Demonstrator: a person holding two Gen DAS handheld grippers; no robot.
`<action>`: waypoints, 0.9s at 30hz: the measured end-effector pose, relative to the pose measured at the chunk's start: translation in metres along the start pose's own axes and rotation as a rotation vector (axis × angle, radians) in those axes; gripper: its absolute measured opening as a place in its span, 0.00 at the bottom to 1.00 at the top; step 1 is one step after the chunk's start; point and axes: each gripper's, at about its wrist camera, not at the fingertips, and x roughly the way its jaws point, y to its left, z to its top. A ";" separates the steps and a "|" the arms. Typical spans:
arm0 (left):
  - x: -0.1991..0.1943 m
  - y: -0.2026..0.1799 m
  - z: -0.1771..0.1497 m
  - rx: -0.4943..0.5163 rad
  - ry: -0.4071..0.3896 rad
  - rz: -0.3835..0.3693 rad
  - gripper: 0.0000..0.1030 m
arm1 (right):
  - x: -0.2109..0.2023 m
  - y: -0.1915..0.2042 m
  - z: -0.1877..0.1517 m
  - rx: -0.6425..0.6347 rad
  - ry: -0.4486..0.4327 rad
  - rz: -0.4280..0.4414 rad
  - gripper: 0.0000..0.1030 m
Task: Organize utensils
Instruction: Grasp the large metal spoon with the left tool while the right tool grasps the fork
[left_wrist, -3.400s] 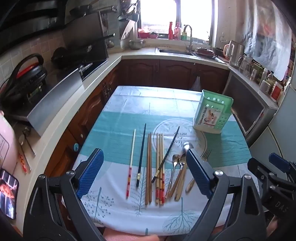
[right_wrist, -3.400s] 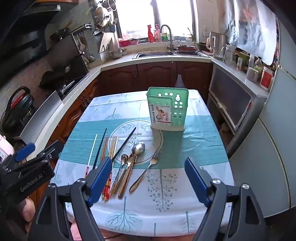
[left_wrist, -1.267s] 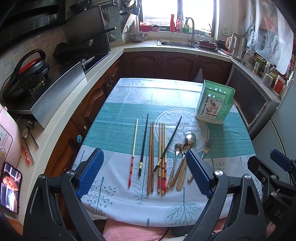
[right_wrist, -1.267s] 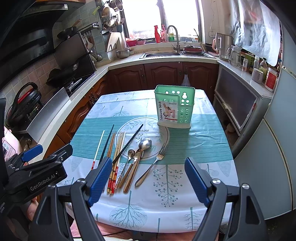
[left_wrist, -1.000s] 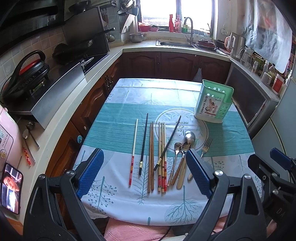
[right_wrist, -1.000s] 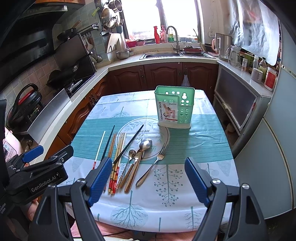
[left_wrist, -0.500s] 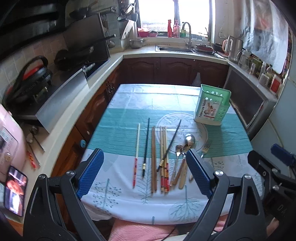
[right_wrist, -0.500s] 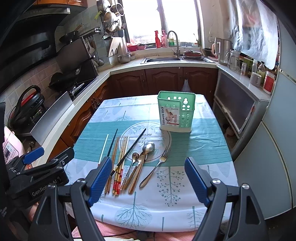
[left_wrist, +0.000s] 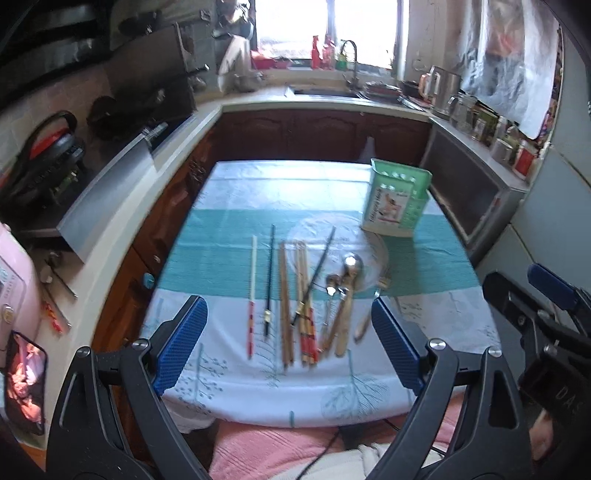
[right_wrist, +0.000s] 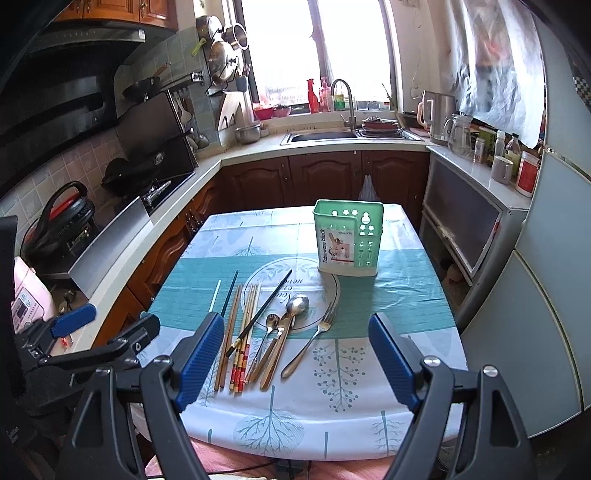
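Both grippers are sitting higher and farther back from the green holder (right_wrist: 347, 238) than a moment ago, so more of the kitchen is showing above it; nothing on the tabletop (right_wrist: 399, 373) has shifted. The left gripper (left_wrist: 290, 341) and the right gripper (right_wrist: 295, 354) are both hovering with jaws spread wide and nothing between them.

Judging by the layout, the task is sitting at its very start: no utensil is standing in the green holder yet. All of them are lying in a loose row nearer the camera than the holder and off to its left. The fork (right_wrist: 312, 341) is lying closest on that side, then the large spoon (right_wrist: 291, 317) and small spoon (right_wrist: 267, 330) touching each other, then the wooden chopsticks (right_wrist: 243, 328) with one black chopstick (right_wrist: 260, 308) crossing them at a slant, and the white chopstick (left_wrist: 252, 291) farthest left.

The next move is likely calling for one gripper to come down over a single thin handle, close across it, and carry it to the holder's open top. The pieces are lying flat and crowded, so picking one without dragging its neighbours is looking like the tricky part.

A pale cloth with a teal band is covering the tabletop. Beyond the holder, dark wooden cabinets (right_wrist: 317, 173) are running under a counter with a sink (right_wrist: 319, 136) below a bright window. The left view is slightly blurred.
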 end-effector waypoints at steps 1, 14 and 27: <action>0.000 0.001 0.000 -0.002 0.009 -0.012 0.87 | -0.002 -0.002 0.001 0.005 -0.004 0.002 0.79; 0.006 0.023 0.058 -0.019 -0.102 -0.084 0.87 | 0.021 -0.043 0.060 0.050 0.032 0.009 0.79; 0.113 0.008 0.131 0.063 0.044 -0.124 0.87 | 0.114 -0.061 0.099 0.044 0.199 0.039 0.78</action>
